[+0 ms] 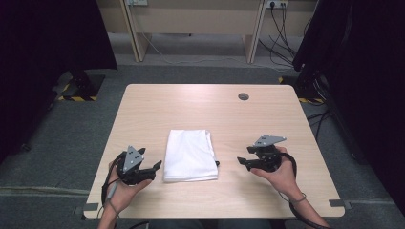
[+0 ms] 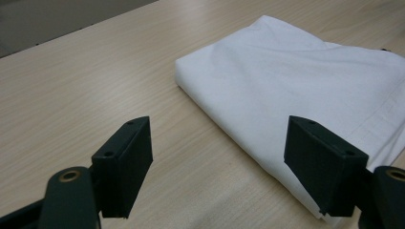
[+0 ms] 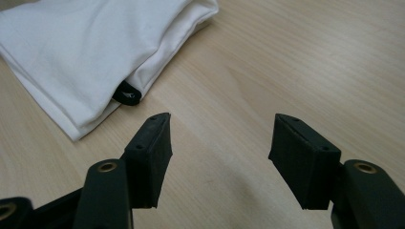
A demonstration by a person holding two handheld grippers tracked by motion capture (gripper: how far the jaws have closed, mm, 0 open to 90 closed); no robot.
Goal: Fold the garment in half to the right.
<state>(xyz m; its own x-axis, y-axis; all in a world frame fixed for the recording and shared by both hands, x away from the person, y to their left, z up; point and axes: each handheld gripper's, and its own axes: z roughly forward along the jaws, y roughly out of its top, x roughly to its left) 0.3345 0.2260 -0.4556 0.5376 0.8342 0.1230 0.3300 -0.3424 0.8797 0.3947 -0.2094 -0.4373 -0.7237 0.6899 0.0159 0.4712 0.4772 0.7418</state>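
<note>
Folding looks finished, or very nearly so, judging from how things are lying. Going from left to right across the high view: the left gripper [image 1: 155, 165] is sitting in the person's left hand [image 1: 122, 187] near the front-left of the table [image 1: 191, 95], its jaws standing apart with nothing between them. In the left gripper view the 2 black jaws are framing bare wood and the near edge of the white cloth [image 2: 305, 90], and the right-hand jaw is hovering just over or against that edge — the angle makes it hard to say which — but the pads are not pressing on fabric.

At the centre, the white cloth [image 1: 190, 155] is lying flat as a neat rectangle of several layers, edges fairly square, just beside the left gripper and a little further from the right one. A small black tab [image 3: 127, 93] is poking out between the layers on the side facing the right gripper.

On the right, the right gripper [image 1: 242, 162] is resting in the right hand [image 1: 282, 174], clear of the cloth, its jaws spread wide over empty tabletop and holding nothing.

So the cloth is already released and folded; what may be left — if anything — is tucking in that tab or squaring the edges.
</note>
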